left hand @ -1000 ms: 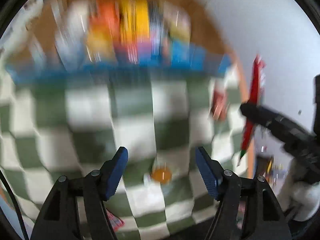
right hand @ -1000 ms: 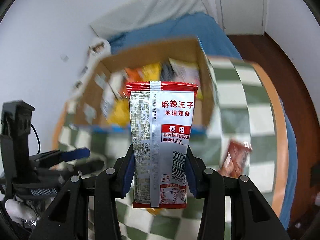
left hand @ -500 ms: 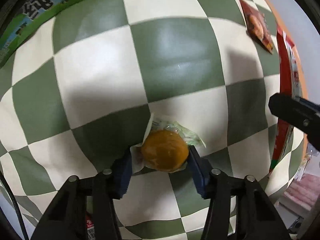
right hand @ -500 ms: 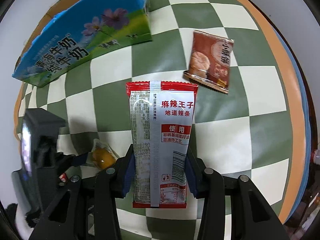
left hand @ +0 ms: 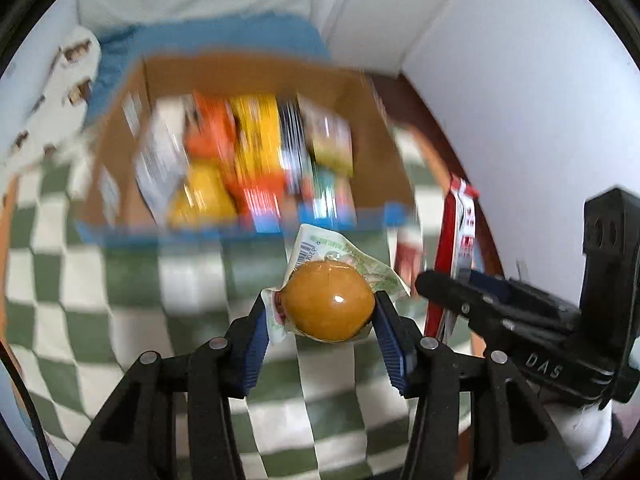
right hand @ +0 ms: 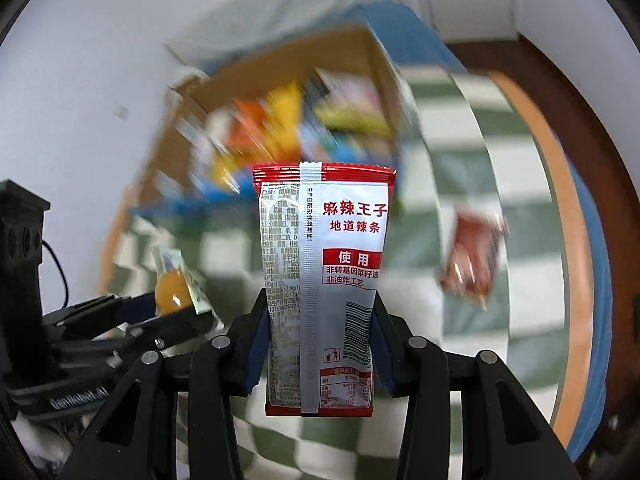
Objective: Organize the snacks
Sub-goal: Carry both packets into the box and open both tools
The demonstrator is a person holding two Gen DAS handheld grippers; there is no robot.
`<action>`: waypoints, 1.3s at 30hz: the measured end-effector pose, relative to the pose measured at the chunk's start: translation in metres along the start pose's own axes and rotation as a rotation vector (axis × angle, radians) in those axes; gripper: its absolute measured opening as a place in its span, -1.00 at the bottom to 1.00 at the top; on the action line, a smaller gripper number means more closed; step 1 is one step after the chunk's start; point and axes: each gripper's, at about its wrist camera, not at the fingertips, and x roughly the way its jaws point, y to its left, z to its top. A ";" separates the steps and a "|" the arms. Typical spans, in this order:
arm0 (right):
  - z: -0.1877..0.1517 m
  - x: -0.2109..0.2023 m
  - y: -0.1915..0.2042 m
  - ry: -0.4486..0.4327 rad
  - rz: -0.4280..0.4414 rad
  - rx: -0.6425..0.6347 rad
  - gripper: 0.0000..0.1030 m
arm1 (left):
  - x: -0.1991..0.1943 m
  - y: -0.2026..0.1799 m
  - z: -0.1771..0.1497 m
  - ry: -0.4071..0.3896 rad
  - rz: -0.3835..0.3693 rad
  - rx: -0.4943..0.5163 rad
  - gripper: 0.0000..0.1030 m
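- Now that my left gripper (left hand: 318,312) has just closed on the wrapped orange snack (left hand: 328,306) and lifted it off the checkered cloth (left hand: 160,276), it can go into the box (left hand: 248,76).
- My right gripper (right hand: 318,340) stays clenched on the red-and-silver packet (right hand: 320,280).

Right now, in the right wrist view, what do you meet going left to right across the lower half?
Left gripper → round orange snack it holds → red-and-silver packet in the right gripper → brown packet on the checkered cloth.
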 end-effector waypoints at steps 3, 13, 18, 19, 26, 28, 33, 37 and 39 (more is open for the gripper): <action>0.050 -0.007 0.022 -0.056 0.008 -0.045 -0.09 | -0.014 0.015 0.041 -0.068 0.069 -0.010 -0.07; 0.166 0.079 0.025 0.011 -0.197 -0.108 -0.09 | 0.061 0.115 0.095 0.065 0.272 -0.126 -0.05; 0.179 0.125 0.006 0.107 -0.242 -0.067 0.10 | 0.104 0.149 0.088 0.159 0.266 -0.208 0.10; 0.179 0.135 0.002 0.149 -0.257 -0.055 0.27 | 0.103 0.148 0.087 0.166 0.270 -0.214 0.21; 0.168 0.156 0.004 0.212 -0.275 -0.053 0.87 | 0.110 0.137 0.087 0.136 0.253 -0.203 0.76; 0.166 0.159 0.005 0.211 -0.274 -0.053 0.87 | 0.109 0.131 0.087 0.120 0.257 -0.189 0.76; 0.160 0.158 0.013 0.182 -0.276 -0.056 0.87 | 0.100 0.119 0.083 0.062 0.268 -0.173 0.76; 0.154 0.146 0.020 0.137 -0.285 -0.067 0.87 | 0.082 0.108 0.076 -0.009 0.296 -0.163 0.76; 0.151 0.137 0.023 0.107 -0.290 -0.073 0.87 | 0.072 0.102 0.072 -0.043 0.308 -0.151 0.76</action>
